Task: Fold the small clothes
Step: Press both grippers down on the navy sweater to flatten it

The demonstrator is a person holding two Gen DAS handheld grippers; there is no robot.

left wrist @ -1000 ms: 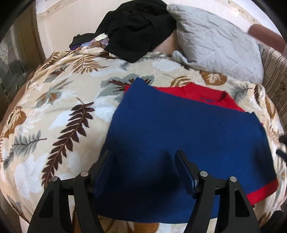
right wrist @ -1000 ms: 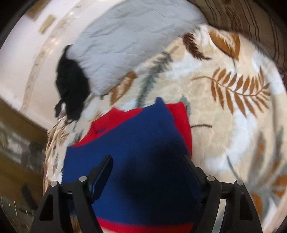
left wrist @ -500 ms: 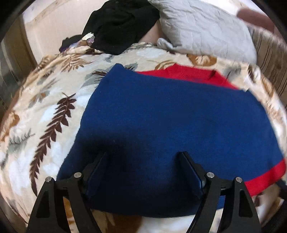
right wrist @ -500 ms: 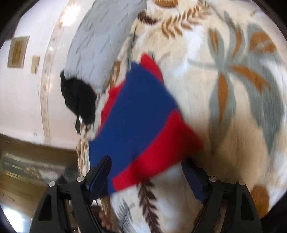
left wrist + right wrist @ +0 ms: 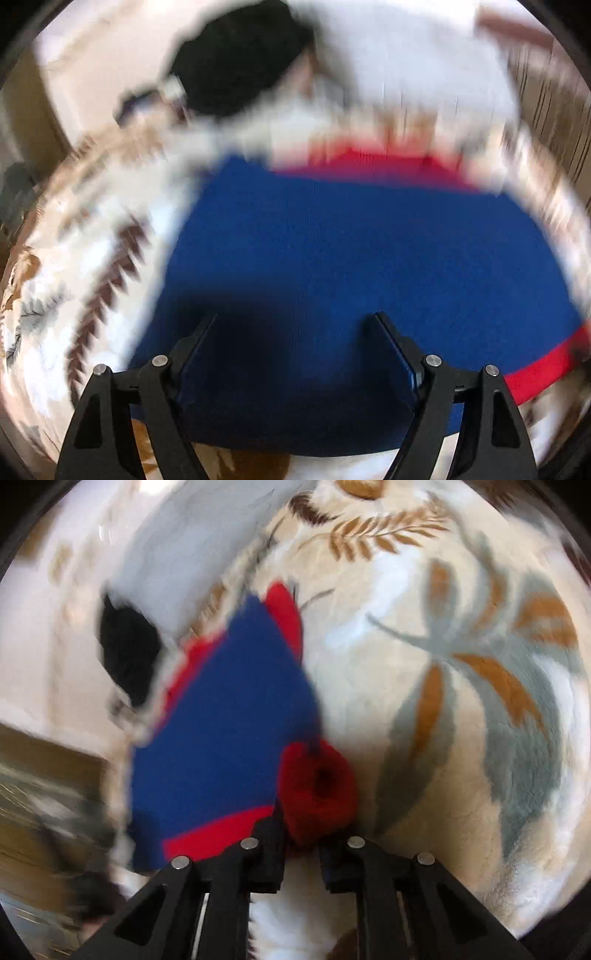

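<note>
A small blue sweater with red trim (image 5: 351, 258) lies flat on a leaf-patterned blanket (image 5: 92, 236). My left gripper (image 5: 295, 332) is open and hovers just over the sweater's near edge, its jaws wide apart. In the right wrist view the same sweater (image 5: 229, 720) shows at the left, and its red hem corner (image 5: 317, 790) is bunched up between the jaws. My right gripper (image 5: 301, 830) is shut on that red hem corner. Both views are blurred by motion.
A grey quilted pillow (image 5: 424, 66) and a heap of black clothes (image 5: 236, 62) lie at the head of the bed. A striped sofa back (image 5: 554, 118) stands at the right. The blanket (image 5: 461, 683) stretches to the right of the sweater.
My right gripper has closed from wide open onto the sweater's red hem corner. My left gripper has moved in closer over the sweater and stays open.
</note>
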